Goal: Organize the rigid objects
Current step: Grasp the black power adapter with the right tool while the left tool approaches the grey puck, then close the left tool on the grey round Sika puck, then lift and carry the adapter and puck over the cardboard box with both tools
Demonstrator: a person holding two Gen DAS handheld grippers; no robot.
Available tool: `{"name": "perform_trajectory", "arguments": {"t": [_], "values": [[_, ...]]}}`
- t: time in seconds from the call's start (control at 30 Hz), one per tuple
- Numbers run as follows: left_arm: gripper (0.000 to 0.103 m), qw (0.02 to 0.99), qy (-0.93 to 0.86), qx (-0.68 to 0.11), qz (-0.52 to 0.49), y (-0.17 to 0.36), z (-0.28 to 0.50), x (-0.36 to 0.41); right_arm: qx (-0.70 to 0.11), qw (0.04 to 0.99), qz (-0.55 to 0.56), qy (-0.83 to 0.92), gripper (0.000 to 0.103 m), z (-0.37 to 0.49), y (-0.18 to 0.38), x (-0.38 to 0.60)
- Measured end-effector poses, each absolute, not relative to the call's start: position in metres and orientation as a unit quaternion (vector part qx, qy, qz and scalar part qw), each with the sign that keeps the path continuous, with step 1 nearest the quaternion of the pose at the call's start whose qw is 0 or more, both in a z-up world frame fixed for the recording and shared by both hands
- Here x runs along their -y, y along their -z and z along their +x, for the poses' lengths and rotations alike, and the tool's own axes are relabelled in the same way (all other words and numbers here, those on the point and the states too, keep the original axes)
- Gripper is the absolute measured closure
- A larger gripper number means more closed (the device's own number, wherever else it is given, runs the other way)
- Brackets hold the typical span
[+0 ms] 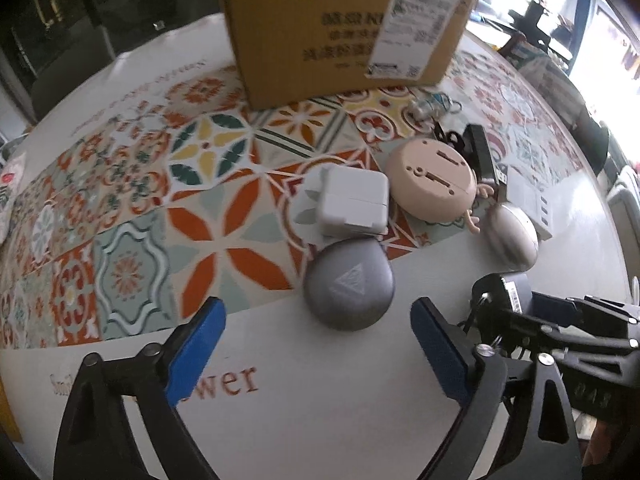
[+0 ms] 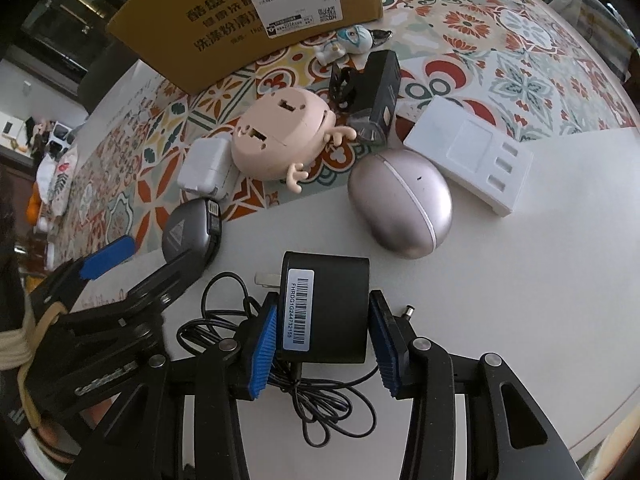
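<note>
Left claw (image 1: 316,354): fingers spread wide, empty, low over the white worktop (image 1: 320,420) just short of the grey round case (image 1: 349,284). Right claw (image 2: 324,346): blue pads flank the black power adapter (image 2: 326,308), left pad touching, right pad narrowly apart; adapter rests on the worktop, cable (image 2: 320,404) coiled beneath.

A patterned tablecloth (image 1: 208,200) is spread over the white table (image 2: 520,280) — chairs, perhaps, are glimpsed beyond.
</note>
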State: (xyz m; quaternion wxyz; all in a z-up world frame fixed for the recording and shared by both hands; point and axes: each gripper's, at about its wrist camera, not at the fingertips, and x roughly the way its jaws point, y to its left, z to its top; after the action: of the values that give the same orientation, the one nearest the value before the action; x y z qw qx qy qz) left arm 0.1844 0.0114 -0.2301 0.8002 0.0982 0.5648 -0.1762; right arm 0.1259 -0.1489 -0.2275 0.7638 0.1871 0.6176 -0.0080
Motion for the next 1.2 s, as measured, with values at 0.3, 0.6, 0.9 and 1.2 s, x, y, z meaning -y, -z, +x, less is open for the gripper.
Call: {"name": "perform_trajectory", "arguments": {"t": [0.3,0.6,0.9,1.2], "values": [[0.027,0.78,0.187,-0.588,0.101,0.259,0.196,0.003,-0.619,0.765,0.177,0.007,0.06,0.13,0.231,0.143],[0.048,0.789,0.194,-0.573,0.108,0.258,0.195,0.005,-0.617,0.768,0.173,-0.001,0.06,0.13,0.232,0.142],[0.048,0.803,0.173,-0.564,0.09,0.234,0.175,-0.018,-0.602,0.782,0.156,-0.037,0.06,0.13,0.212,0.131],[0.048,0.834,0.139,-0.53,0.061,0.186,0.162,-0.031,-0.559,0.816,0.133,-0.062,0.06,0.132,0.165,0.135]]}}
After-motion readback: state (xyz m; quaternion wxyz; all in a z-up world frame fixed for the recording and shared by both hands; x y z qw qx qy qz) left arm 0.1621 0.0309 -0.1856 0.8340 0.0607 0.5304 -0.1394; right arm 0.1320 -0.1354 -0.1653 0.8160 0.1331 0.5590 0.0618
